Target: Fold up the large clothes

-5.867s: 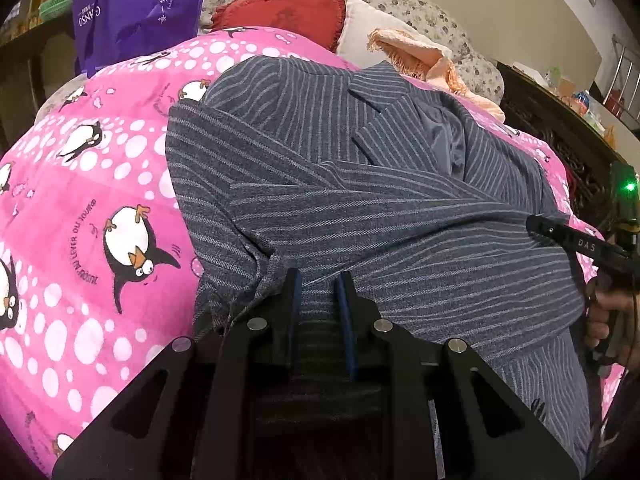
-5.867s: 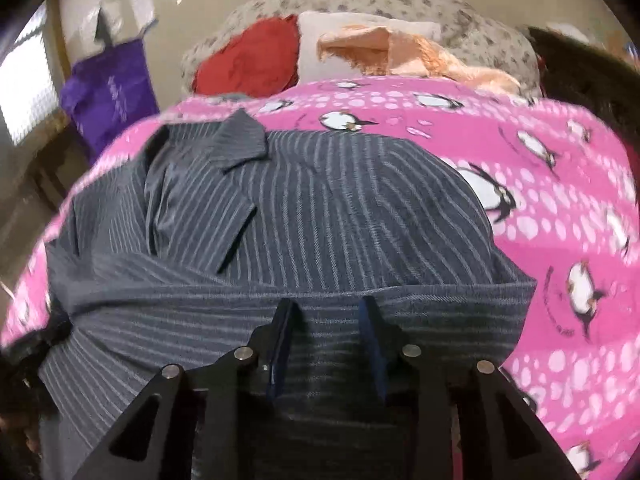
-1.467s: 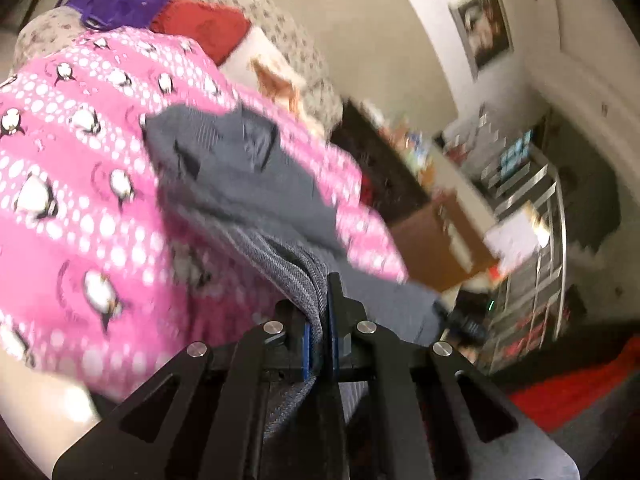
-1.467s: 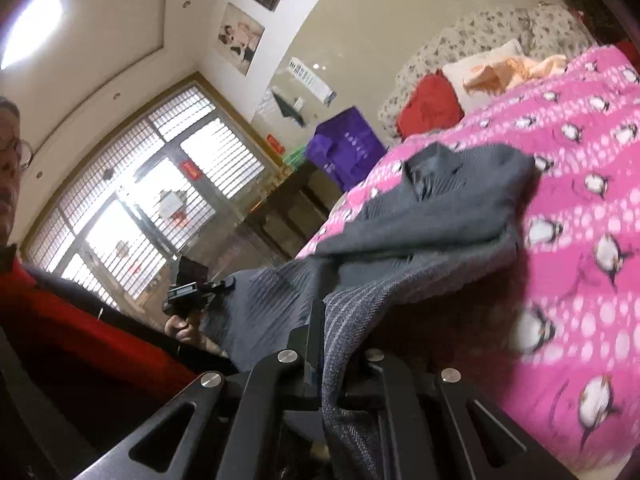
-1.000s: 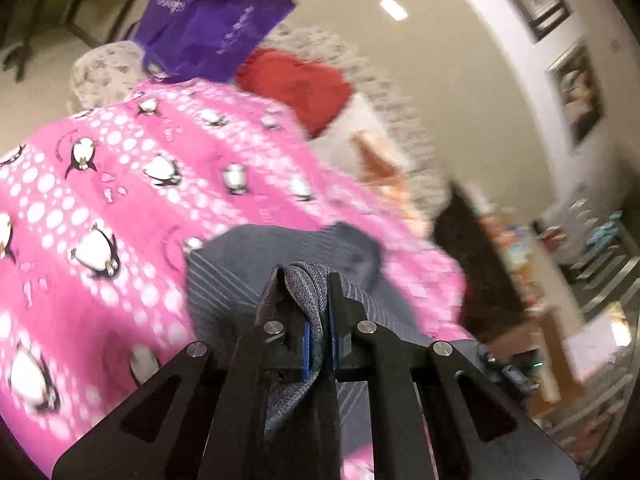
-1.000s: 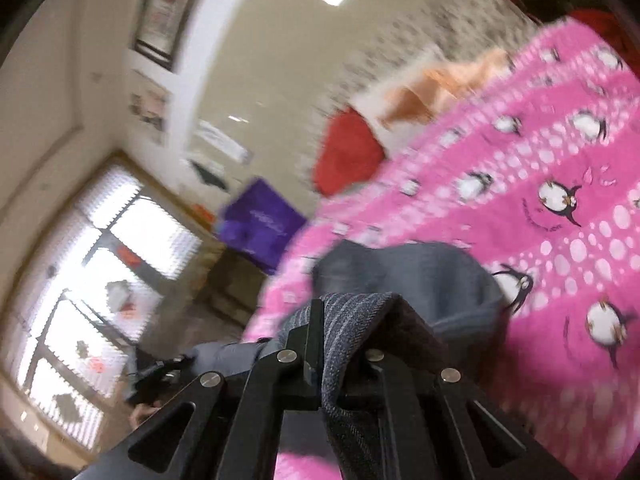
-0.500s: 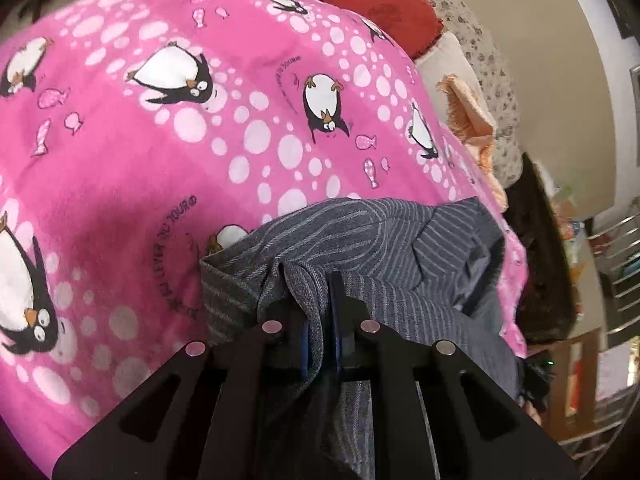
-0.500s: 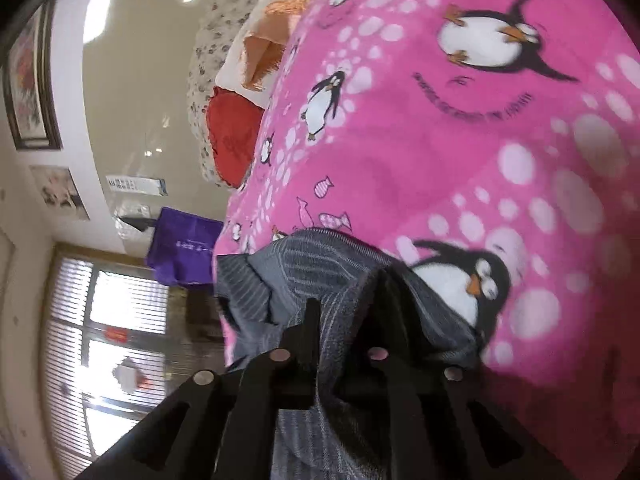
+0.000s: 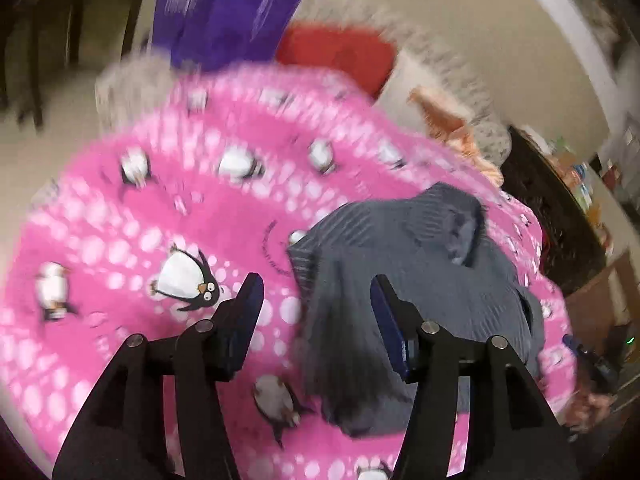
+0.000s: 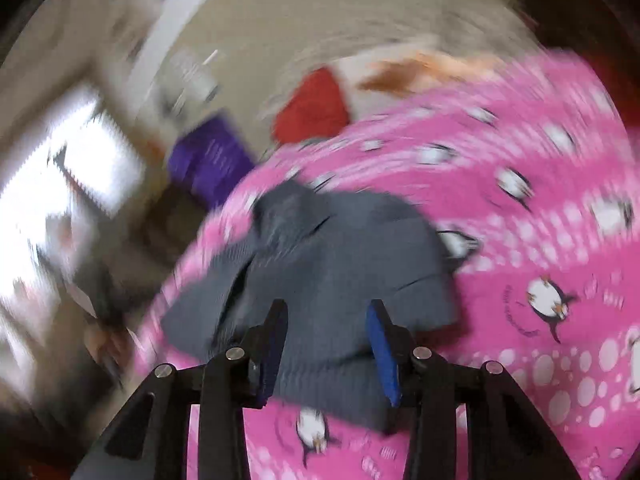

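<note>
A grey pinstriped jacket [image 9: 420, 276] lies folded in a compact heap on the pink penguin blanket [image 9: 132, 232]. My left gripper [image 9: 316, 292] hovers over its near left edge, jaws opening, pads clear of the cloth. In the right wrist view the same jacket [image 10: 332, 264] lies below my right gripper [image 10: 326, 316], whose jaws are opening too, blue pads apart with cloth seen between them but not pinched. Both views are blurred by motion.
A red cushion [image 9: 340, 52], a peach cloth [image 9: 444, 116] and a floral pillow sit at the head of the bed. A purple bag [image 9: 224, 8] hangs at the far left. Dark furniture [image 9: 556, 216] stands along the right side. A bright window [image 10: 52, 184] is at the left.
Both grippers were shut on the jacket's hem, carried it up over the collar end and laid it down. Both have now let go and pulled back; the jacket lies folded.
</note>
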Demonstrator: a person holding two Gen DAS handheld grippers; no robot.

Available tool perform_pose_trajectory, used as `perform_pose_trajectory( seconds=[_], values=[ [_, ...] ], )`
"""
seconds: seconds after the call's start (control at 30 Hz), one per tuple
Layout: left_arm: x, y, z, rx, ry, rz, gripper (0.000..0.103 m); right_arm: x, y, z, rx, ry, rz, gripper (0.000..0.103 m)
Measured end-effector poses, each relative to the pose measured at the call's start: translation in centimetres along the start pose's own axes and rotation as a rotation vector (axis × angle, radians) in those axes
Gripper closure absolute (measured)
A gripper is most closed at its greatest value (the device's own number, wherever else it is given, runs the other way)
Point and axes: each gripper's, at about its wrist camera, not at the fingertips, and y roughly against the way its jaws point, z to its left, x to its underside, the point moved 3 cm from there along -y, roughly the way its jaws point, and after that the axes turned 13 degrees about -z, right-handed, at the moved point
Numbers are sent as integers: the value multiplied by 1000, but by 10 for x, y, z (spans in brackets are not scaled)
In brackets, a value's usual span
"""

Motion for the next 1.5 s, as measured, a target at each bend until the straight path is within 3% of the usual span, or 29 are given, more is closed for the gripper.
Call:
perform_pose_trajectory(
  seconds=[0.07,0.1,0.2,0.3,0.4,0.5,0.67,0.73,0.87,1.03,1.13,1.23,1.33,1.5],
  values=[
    [18,17,-25,3,-87,-15,68,25,-8,38,20,144,34,70],
    [31,22,-37,6,-114,-1,72,37,-12,49,12,156,52,74],
    [75,20,-70,4,-146,66,72,71,-40,78,74,205,97,85],
    [103,10,-96,34,-151,114,72,83,-77,92,109,184,116,86],
    [115,6,-116,79,-155,134,72,84,-111,90,155,167,139,86],
    [120,2,-139,149,-194,150,72,74,-128,92,120,139,122,86],
    [110,-16,-161,197,-199,148,72,19,-152,97,71,111,43,86],
    [102,-29,-159,164,-194,132,72,4,-160,100,56,122,36,86],
    [77,-62,-128,7,-164,122,72,-14,-187,89,62,117,67,86],
    [12,-124,-80,-170,-160,116,73,-36,-222,69,109,182,84,86],
    [-23,-167,-60,-214,-138,140,73,-62,-256,57,133,234,107,86],
    [-49,-183,-45,-278,-96,133,73,-91,-278,51,179,334,129,86],
    [-54,-174,-38,-280,-32,89,73,-126,-267,50,183,391,55,86],
    [-17,-160,-48,-270,-100,70,73,-165,-223,37,209,461,-109,86]
  ],
)
